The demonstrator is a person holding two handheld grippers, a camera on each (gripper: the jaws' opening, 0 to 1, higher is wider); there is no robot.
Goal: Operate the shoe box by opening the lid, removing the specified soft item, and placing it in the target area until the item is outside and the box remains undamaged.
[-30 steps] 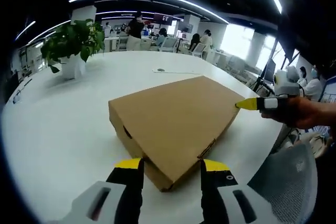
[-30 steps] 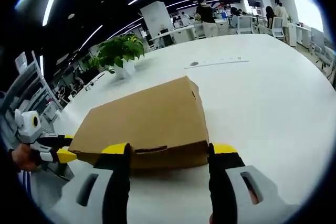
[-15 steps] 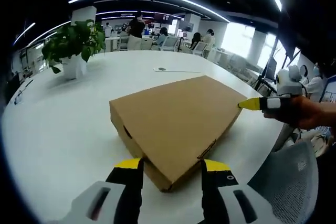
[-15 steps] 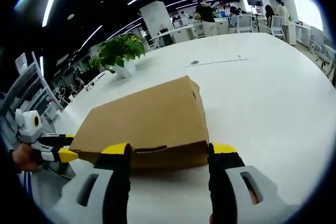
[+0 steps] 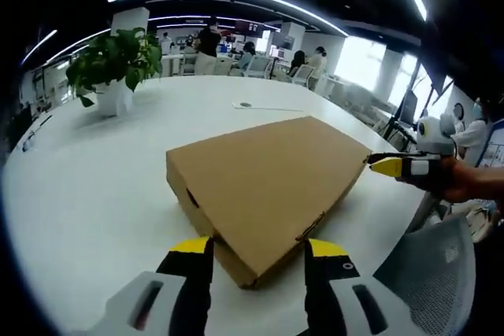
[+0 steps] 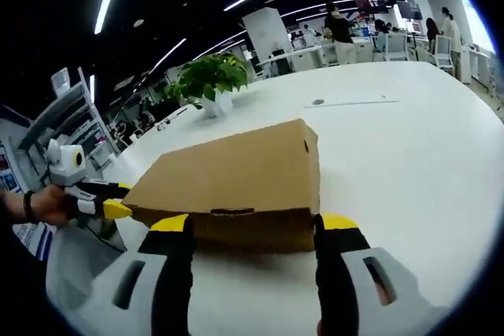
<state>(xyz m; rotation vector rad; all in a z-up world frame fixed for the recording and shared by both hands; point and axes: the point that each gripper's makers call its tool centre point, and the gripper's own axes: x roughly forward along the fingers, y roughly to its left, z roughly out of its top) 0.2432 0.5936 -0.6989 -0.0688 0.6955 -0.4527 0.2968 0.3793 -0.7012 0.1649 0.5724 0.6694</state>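
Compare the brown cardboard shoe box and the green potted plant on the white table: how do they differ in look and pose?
The brown cardboard shoe box lies flat and low, its lid closed; the green potted plant stands upright in a white pot. The box is plain and straight-edged, the plant leafy and irregular. The box lies just ahead of the left tool; the plant stands farther back. Both rest on the white table.

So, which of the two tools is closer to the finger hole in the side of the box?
The right tool: the slot in the shoe box sits just ahead between its tips; the left tool faces a corner.
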